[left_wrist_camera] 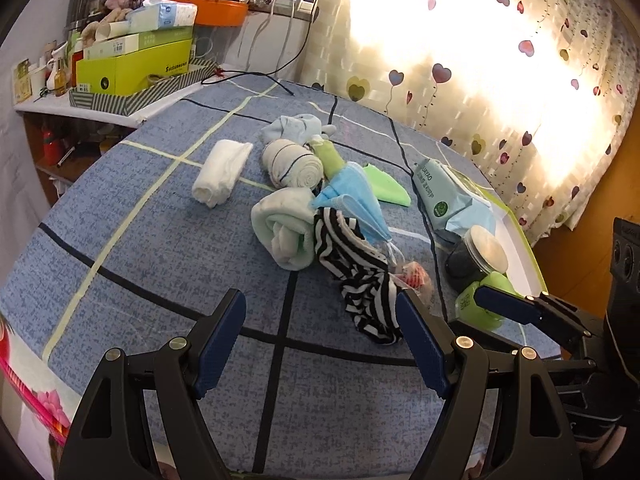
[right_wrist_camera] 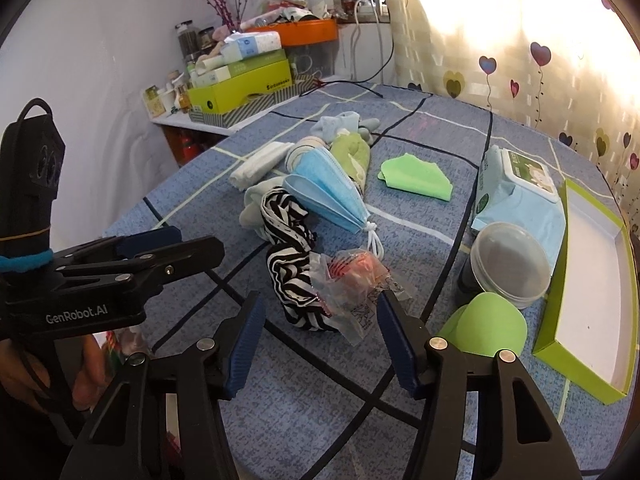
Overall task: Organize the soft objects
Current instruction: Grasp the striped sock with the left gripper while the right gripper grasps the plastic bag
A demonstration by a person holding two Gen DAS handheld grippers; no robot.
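Both tools spread above the soft pile on the blue checked worktop.
Right tool (right_wrist_camera: pixel 320 344) empty, near crinkled clear plastic packet (right_wrist_camera: pixel 356 280); left tool (left_wrist_camera: pixel 320 344) empty; striped black-and-white cloth (left_wrist_camera: pixel 356 276) just beyond, rolled pale towels (left_wrist_camera: pixel 286 232) farther.

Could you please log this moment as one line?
left gripper: open, empty | right gripper: open, empty | striped cloth: on bed | box: empty
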